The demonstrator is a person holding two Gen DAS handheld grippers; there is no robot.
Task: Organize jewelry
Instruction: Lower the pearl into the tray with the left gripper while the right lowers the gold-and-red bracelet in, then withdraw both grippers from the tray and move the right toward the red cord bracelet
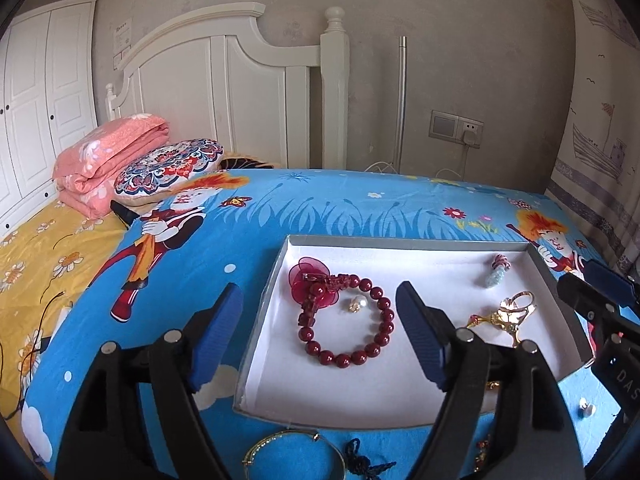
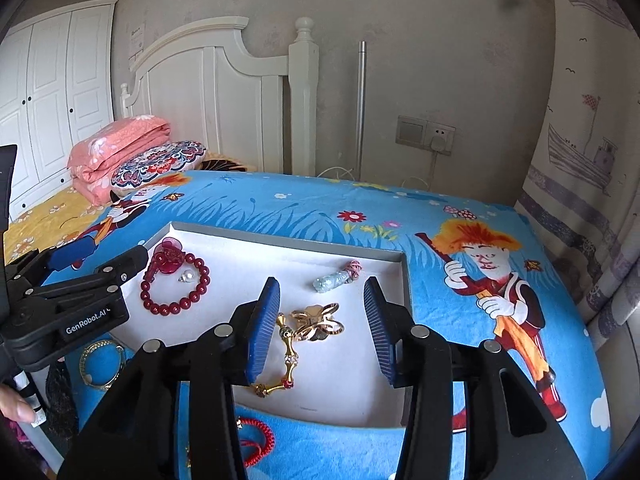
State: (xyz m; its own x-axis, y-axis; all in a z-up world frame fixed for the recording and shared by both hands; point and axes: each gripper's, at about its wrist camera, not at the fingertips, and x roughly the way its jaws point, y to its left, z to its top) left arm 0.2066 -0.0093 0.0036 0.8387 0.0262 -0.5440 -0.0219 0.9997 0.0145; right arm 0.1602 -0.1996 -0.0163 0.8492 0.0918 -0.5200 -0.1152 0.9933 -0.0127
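Where blue cartoon bedding covers the bed [image 1: 280, 208], carries a shallow white-lined tray [image 1: 400, 242] near its front edge. Holds, largest to smallest, a red bead bracelet [image 1: 384, 316] beside a red flower brooch [image 1: 308, 274], a gold butterfly clip [image 2: 316, 320], a pale blue charm [image 2: 332, 280] and a pearl earring [image 1: 358, 304]

Left view only: a gold bangle [image 1: 280, 440] and a dark tassel [image 1: 360, 460] on the bedding in front of the tray. Right view only: a red coil cord [image 2: 266, 436] under the tray's near edge, plus fingertips [image 2: 18, 404] at lower left

Left hand-held gripper [image 1: 320, 332] spread wide, level over the tray's left wall, bracelet between its fingers. Right hand-held gripper [image 2: 320, 326] also wide, tilted down over the tray, straddling the butterfly clip, gripping nothing
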